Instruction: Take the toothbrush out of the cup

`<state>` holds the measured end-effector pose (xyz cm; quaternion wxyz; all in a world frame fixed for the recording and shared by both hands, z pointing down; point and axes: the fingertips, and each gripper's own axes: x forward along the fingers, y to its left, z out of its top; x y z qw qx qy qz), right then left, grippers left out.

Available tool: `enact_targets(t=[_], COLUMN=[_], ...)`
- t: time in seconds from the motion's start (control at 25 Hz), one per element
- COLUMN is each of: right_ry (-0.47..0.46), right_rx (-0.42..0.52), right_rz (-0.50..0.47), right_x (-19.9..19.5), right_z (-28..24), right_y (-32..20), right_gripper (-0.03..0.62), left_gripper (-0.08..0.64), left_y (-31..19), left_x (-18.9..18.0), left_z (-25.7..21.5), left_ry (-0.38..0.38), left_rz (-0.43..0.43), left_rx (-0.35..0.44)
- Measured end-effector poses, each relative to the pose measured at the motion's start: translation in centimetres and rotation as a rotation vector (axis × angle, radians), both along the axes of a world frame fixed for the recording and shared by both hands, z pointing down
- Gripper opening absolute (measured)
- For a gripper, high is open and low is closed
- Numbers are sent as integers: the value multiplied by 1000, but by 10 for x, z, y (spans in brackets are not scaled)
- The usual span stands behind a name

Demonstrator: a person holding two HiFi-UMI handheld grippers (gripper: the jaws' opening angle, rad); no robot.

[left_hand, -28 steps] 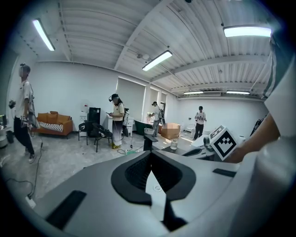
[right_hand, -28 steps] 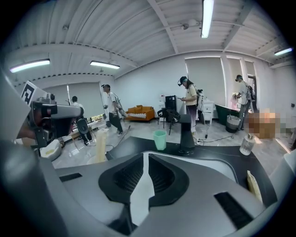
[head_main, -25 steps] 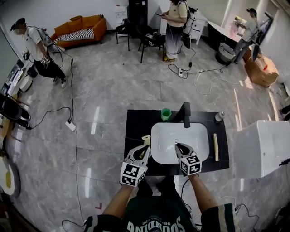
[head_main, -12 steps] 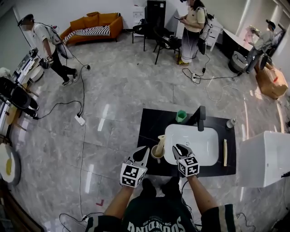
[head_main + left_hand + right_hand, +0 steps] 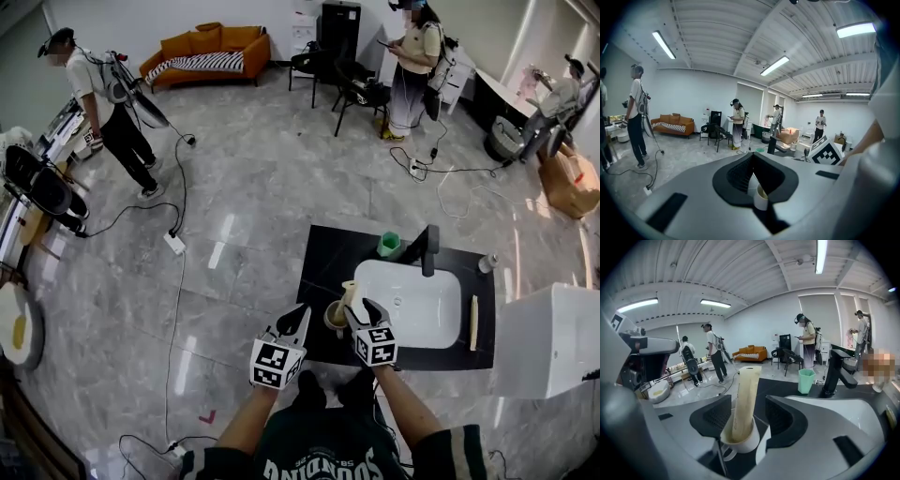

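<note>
The fingers (image 5: 715, 417) of the right gripper (image 5: 749, 417) are opening wide. They are standing on either side of the toothbrush (image 5: 744, 394) without pressing on it. The toothbrush, a tall pale beige piece, is standing nearly upright in the white cup (image 5: 740, 440) and leaning a little on its rim. The cup is sitting on the near left part of the black table (image 5: 323, 267), just left of the white sink (image 5: 412, 314), and the right gripper is reaching over it from the near side.

The fingers (image 5: 736, 176) of the left gripper (image 5: 752, 161) are pressing together at their tips with nothing between them, and the cup is showing just beyond them. This gripper is hovering off the table's near left corner, apart from the cup.

At the far edge of the table a green cup (image 5: 389, 245) is standing beside the black faucet (image 5: 429, 249). Farther off, three people are standing on the grey floor (image 5: 253, 187).
</note>
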<state>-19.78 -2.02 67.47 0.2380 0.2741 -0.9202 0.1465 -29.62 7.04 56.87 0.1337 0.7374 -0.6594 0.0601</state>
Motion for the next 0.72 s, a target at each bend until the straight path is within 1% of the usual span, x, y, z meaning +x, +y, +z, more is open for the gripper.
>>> enact_targets(t=[0.36, 0.52, 0.72], right_ry=[43, 49, 66], right_rx=[33, 2, -25], right_rz=[103, 118, 131], right_x=[-19, -22, -15], right_z=[15, 25, 34], right_y=[-1, -4, -9], right_gripper=[233, 233, 233], left_gripper=[9, 10, 11], left_y=[19, 23, 21], left_x=[-24, -29, -29], left_z=[6, 8, 9], left_ry=[2, -3, -4], left_rz=[-60, -78, -95], left_rx=[-19, -24, -36])
